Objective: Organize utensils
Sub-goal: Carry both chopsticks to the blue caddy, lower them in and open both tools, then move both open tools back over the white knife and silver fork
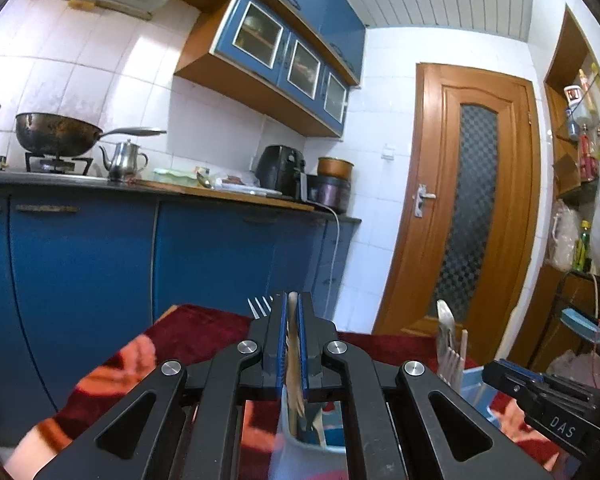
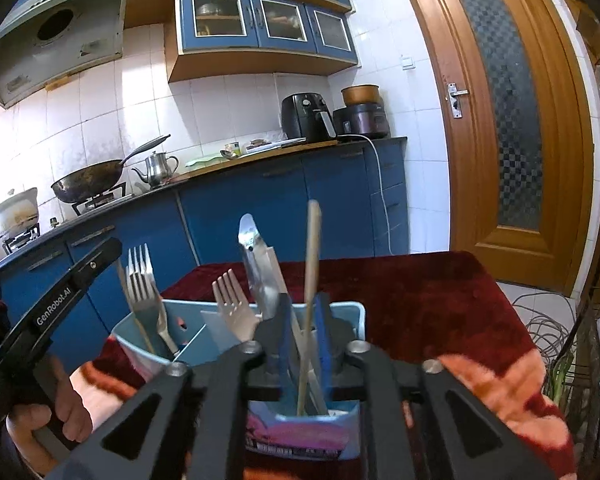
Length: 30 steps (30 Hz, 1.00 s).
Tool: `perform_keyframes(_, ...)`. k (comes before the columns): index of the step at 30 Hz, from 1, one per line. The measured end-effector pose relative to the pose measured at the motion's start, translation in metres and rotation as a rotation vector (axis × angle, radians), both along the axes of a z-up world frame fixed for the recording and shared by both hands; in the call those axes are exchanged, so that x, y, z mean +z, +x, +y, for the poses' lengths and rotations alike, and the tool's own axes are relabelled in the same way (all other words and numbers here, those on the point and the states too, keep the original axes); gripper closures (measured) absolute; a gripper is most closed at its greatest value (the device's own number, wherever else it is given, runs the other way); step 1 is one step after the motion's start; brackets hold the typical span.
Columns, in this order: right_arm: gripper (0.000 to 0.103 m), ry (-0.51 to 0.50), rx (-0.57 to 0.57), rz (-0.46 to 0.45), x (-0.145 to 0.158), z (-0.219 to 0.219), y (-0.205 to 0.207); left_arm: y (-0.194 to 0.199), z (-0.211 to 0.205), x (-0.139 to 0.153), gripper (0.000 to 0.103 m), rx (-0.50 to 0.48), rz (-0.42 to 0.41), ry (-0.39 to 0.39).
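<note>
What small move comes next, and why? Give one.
Probably open the right tool. Its chopstick already stands in the caddy beside the forks, its lower end down inside, so letting go should leave it there. The left tool is shut on another stick.

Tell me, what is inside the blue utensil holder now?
The blue utensil holder contains two forks, a metal utensil and a wooden chopstick. Both grippers cover its lower part.

Left gripper around wooden stick
</note>
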State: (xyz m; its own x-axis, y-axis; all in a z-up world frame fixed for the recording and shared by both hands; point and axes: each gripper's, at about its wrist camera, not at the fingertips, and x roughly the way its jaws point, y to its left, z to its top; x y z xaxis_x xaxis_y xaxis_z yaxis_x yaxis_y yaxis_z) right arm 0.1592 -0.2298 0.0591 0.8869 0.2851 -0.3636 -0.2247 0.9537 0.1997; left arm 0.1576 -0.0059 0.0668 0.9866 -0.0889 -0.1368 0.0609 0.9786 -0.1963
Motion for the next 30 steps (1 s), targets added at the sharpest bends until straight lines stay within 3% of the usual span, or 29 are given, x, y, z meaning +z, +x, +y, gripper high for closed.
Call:
perform_keyframes(1,0.077,0.005,0.0,0.0,0.0,-0.001,-0.003,-0.001,0.0,0.0,0.096,-0.014,0.012,-0.001)
perform_keyframes(3,0.076,0.01,-0.001,-0.004,0.003,-0.002,-0.008,-0.002,0.0,-0.001,0.08,-0.043,0.047,0.003)
perform_keyframes(4,0.075,0.012,0.0,-0.006,0.004,-0.003,-0.01,-0.004,-0.001,-0.001,0.067,-0.053,0.063,0.007)
perform_keyframes(5,0.073,0.017,-0.001,-0.009,0.005,-0.004,-0.013,-0.007,-0.001,-0.001,0.063,-0.058,0.068,0.012)
perform_keyframes(9,0.068,0.028,-0.002,-0.012,0.012,-0.006,-0.027,-0.019,-0.003,0.003,0.06,-0.089,0.091,0.028)
perform_keyframes(16,0.066,0.03,-0.003,-0.001,0.026,-0.006,-0.058,-0.039,-0.001,0.012,0.055,-0.136,0.203,0.015)
perform_keyframes(21,0.064,0.004,-0.004,0.026,0.03,-0.004,-0.081,-0.055,-0.005,0.011,0.053,-0.149,0.271,0.054)
perform_keyframes(30,0.058,-0.043,-0.003,0.076,0.022,0.002,-0.123,-0.087,-0.008,0.006,0.052,-0.154,0.371,0.094)
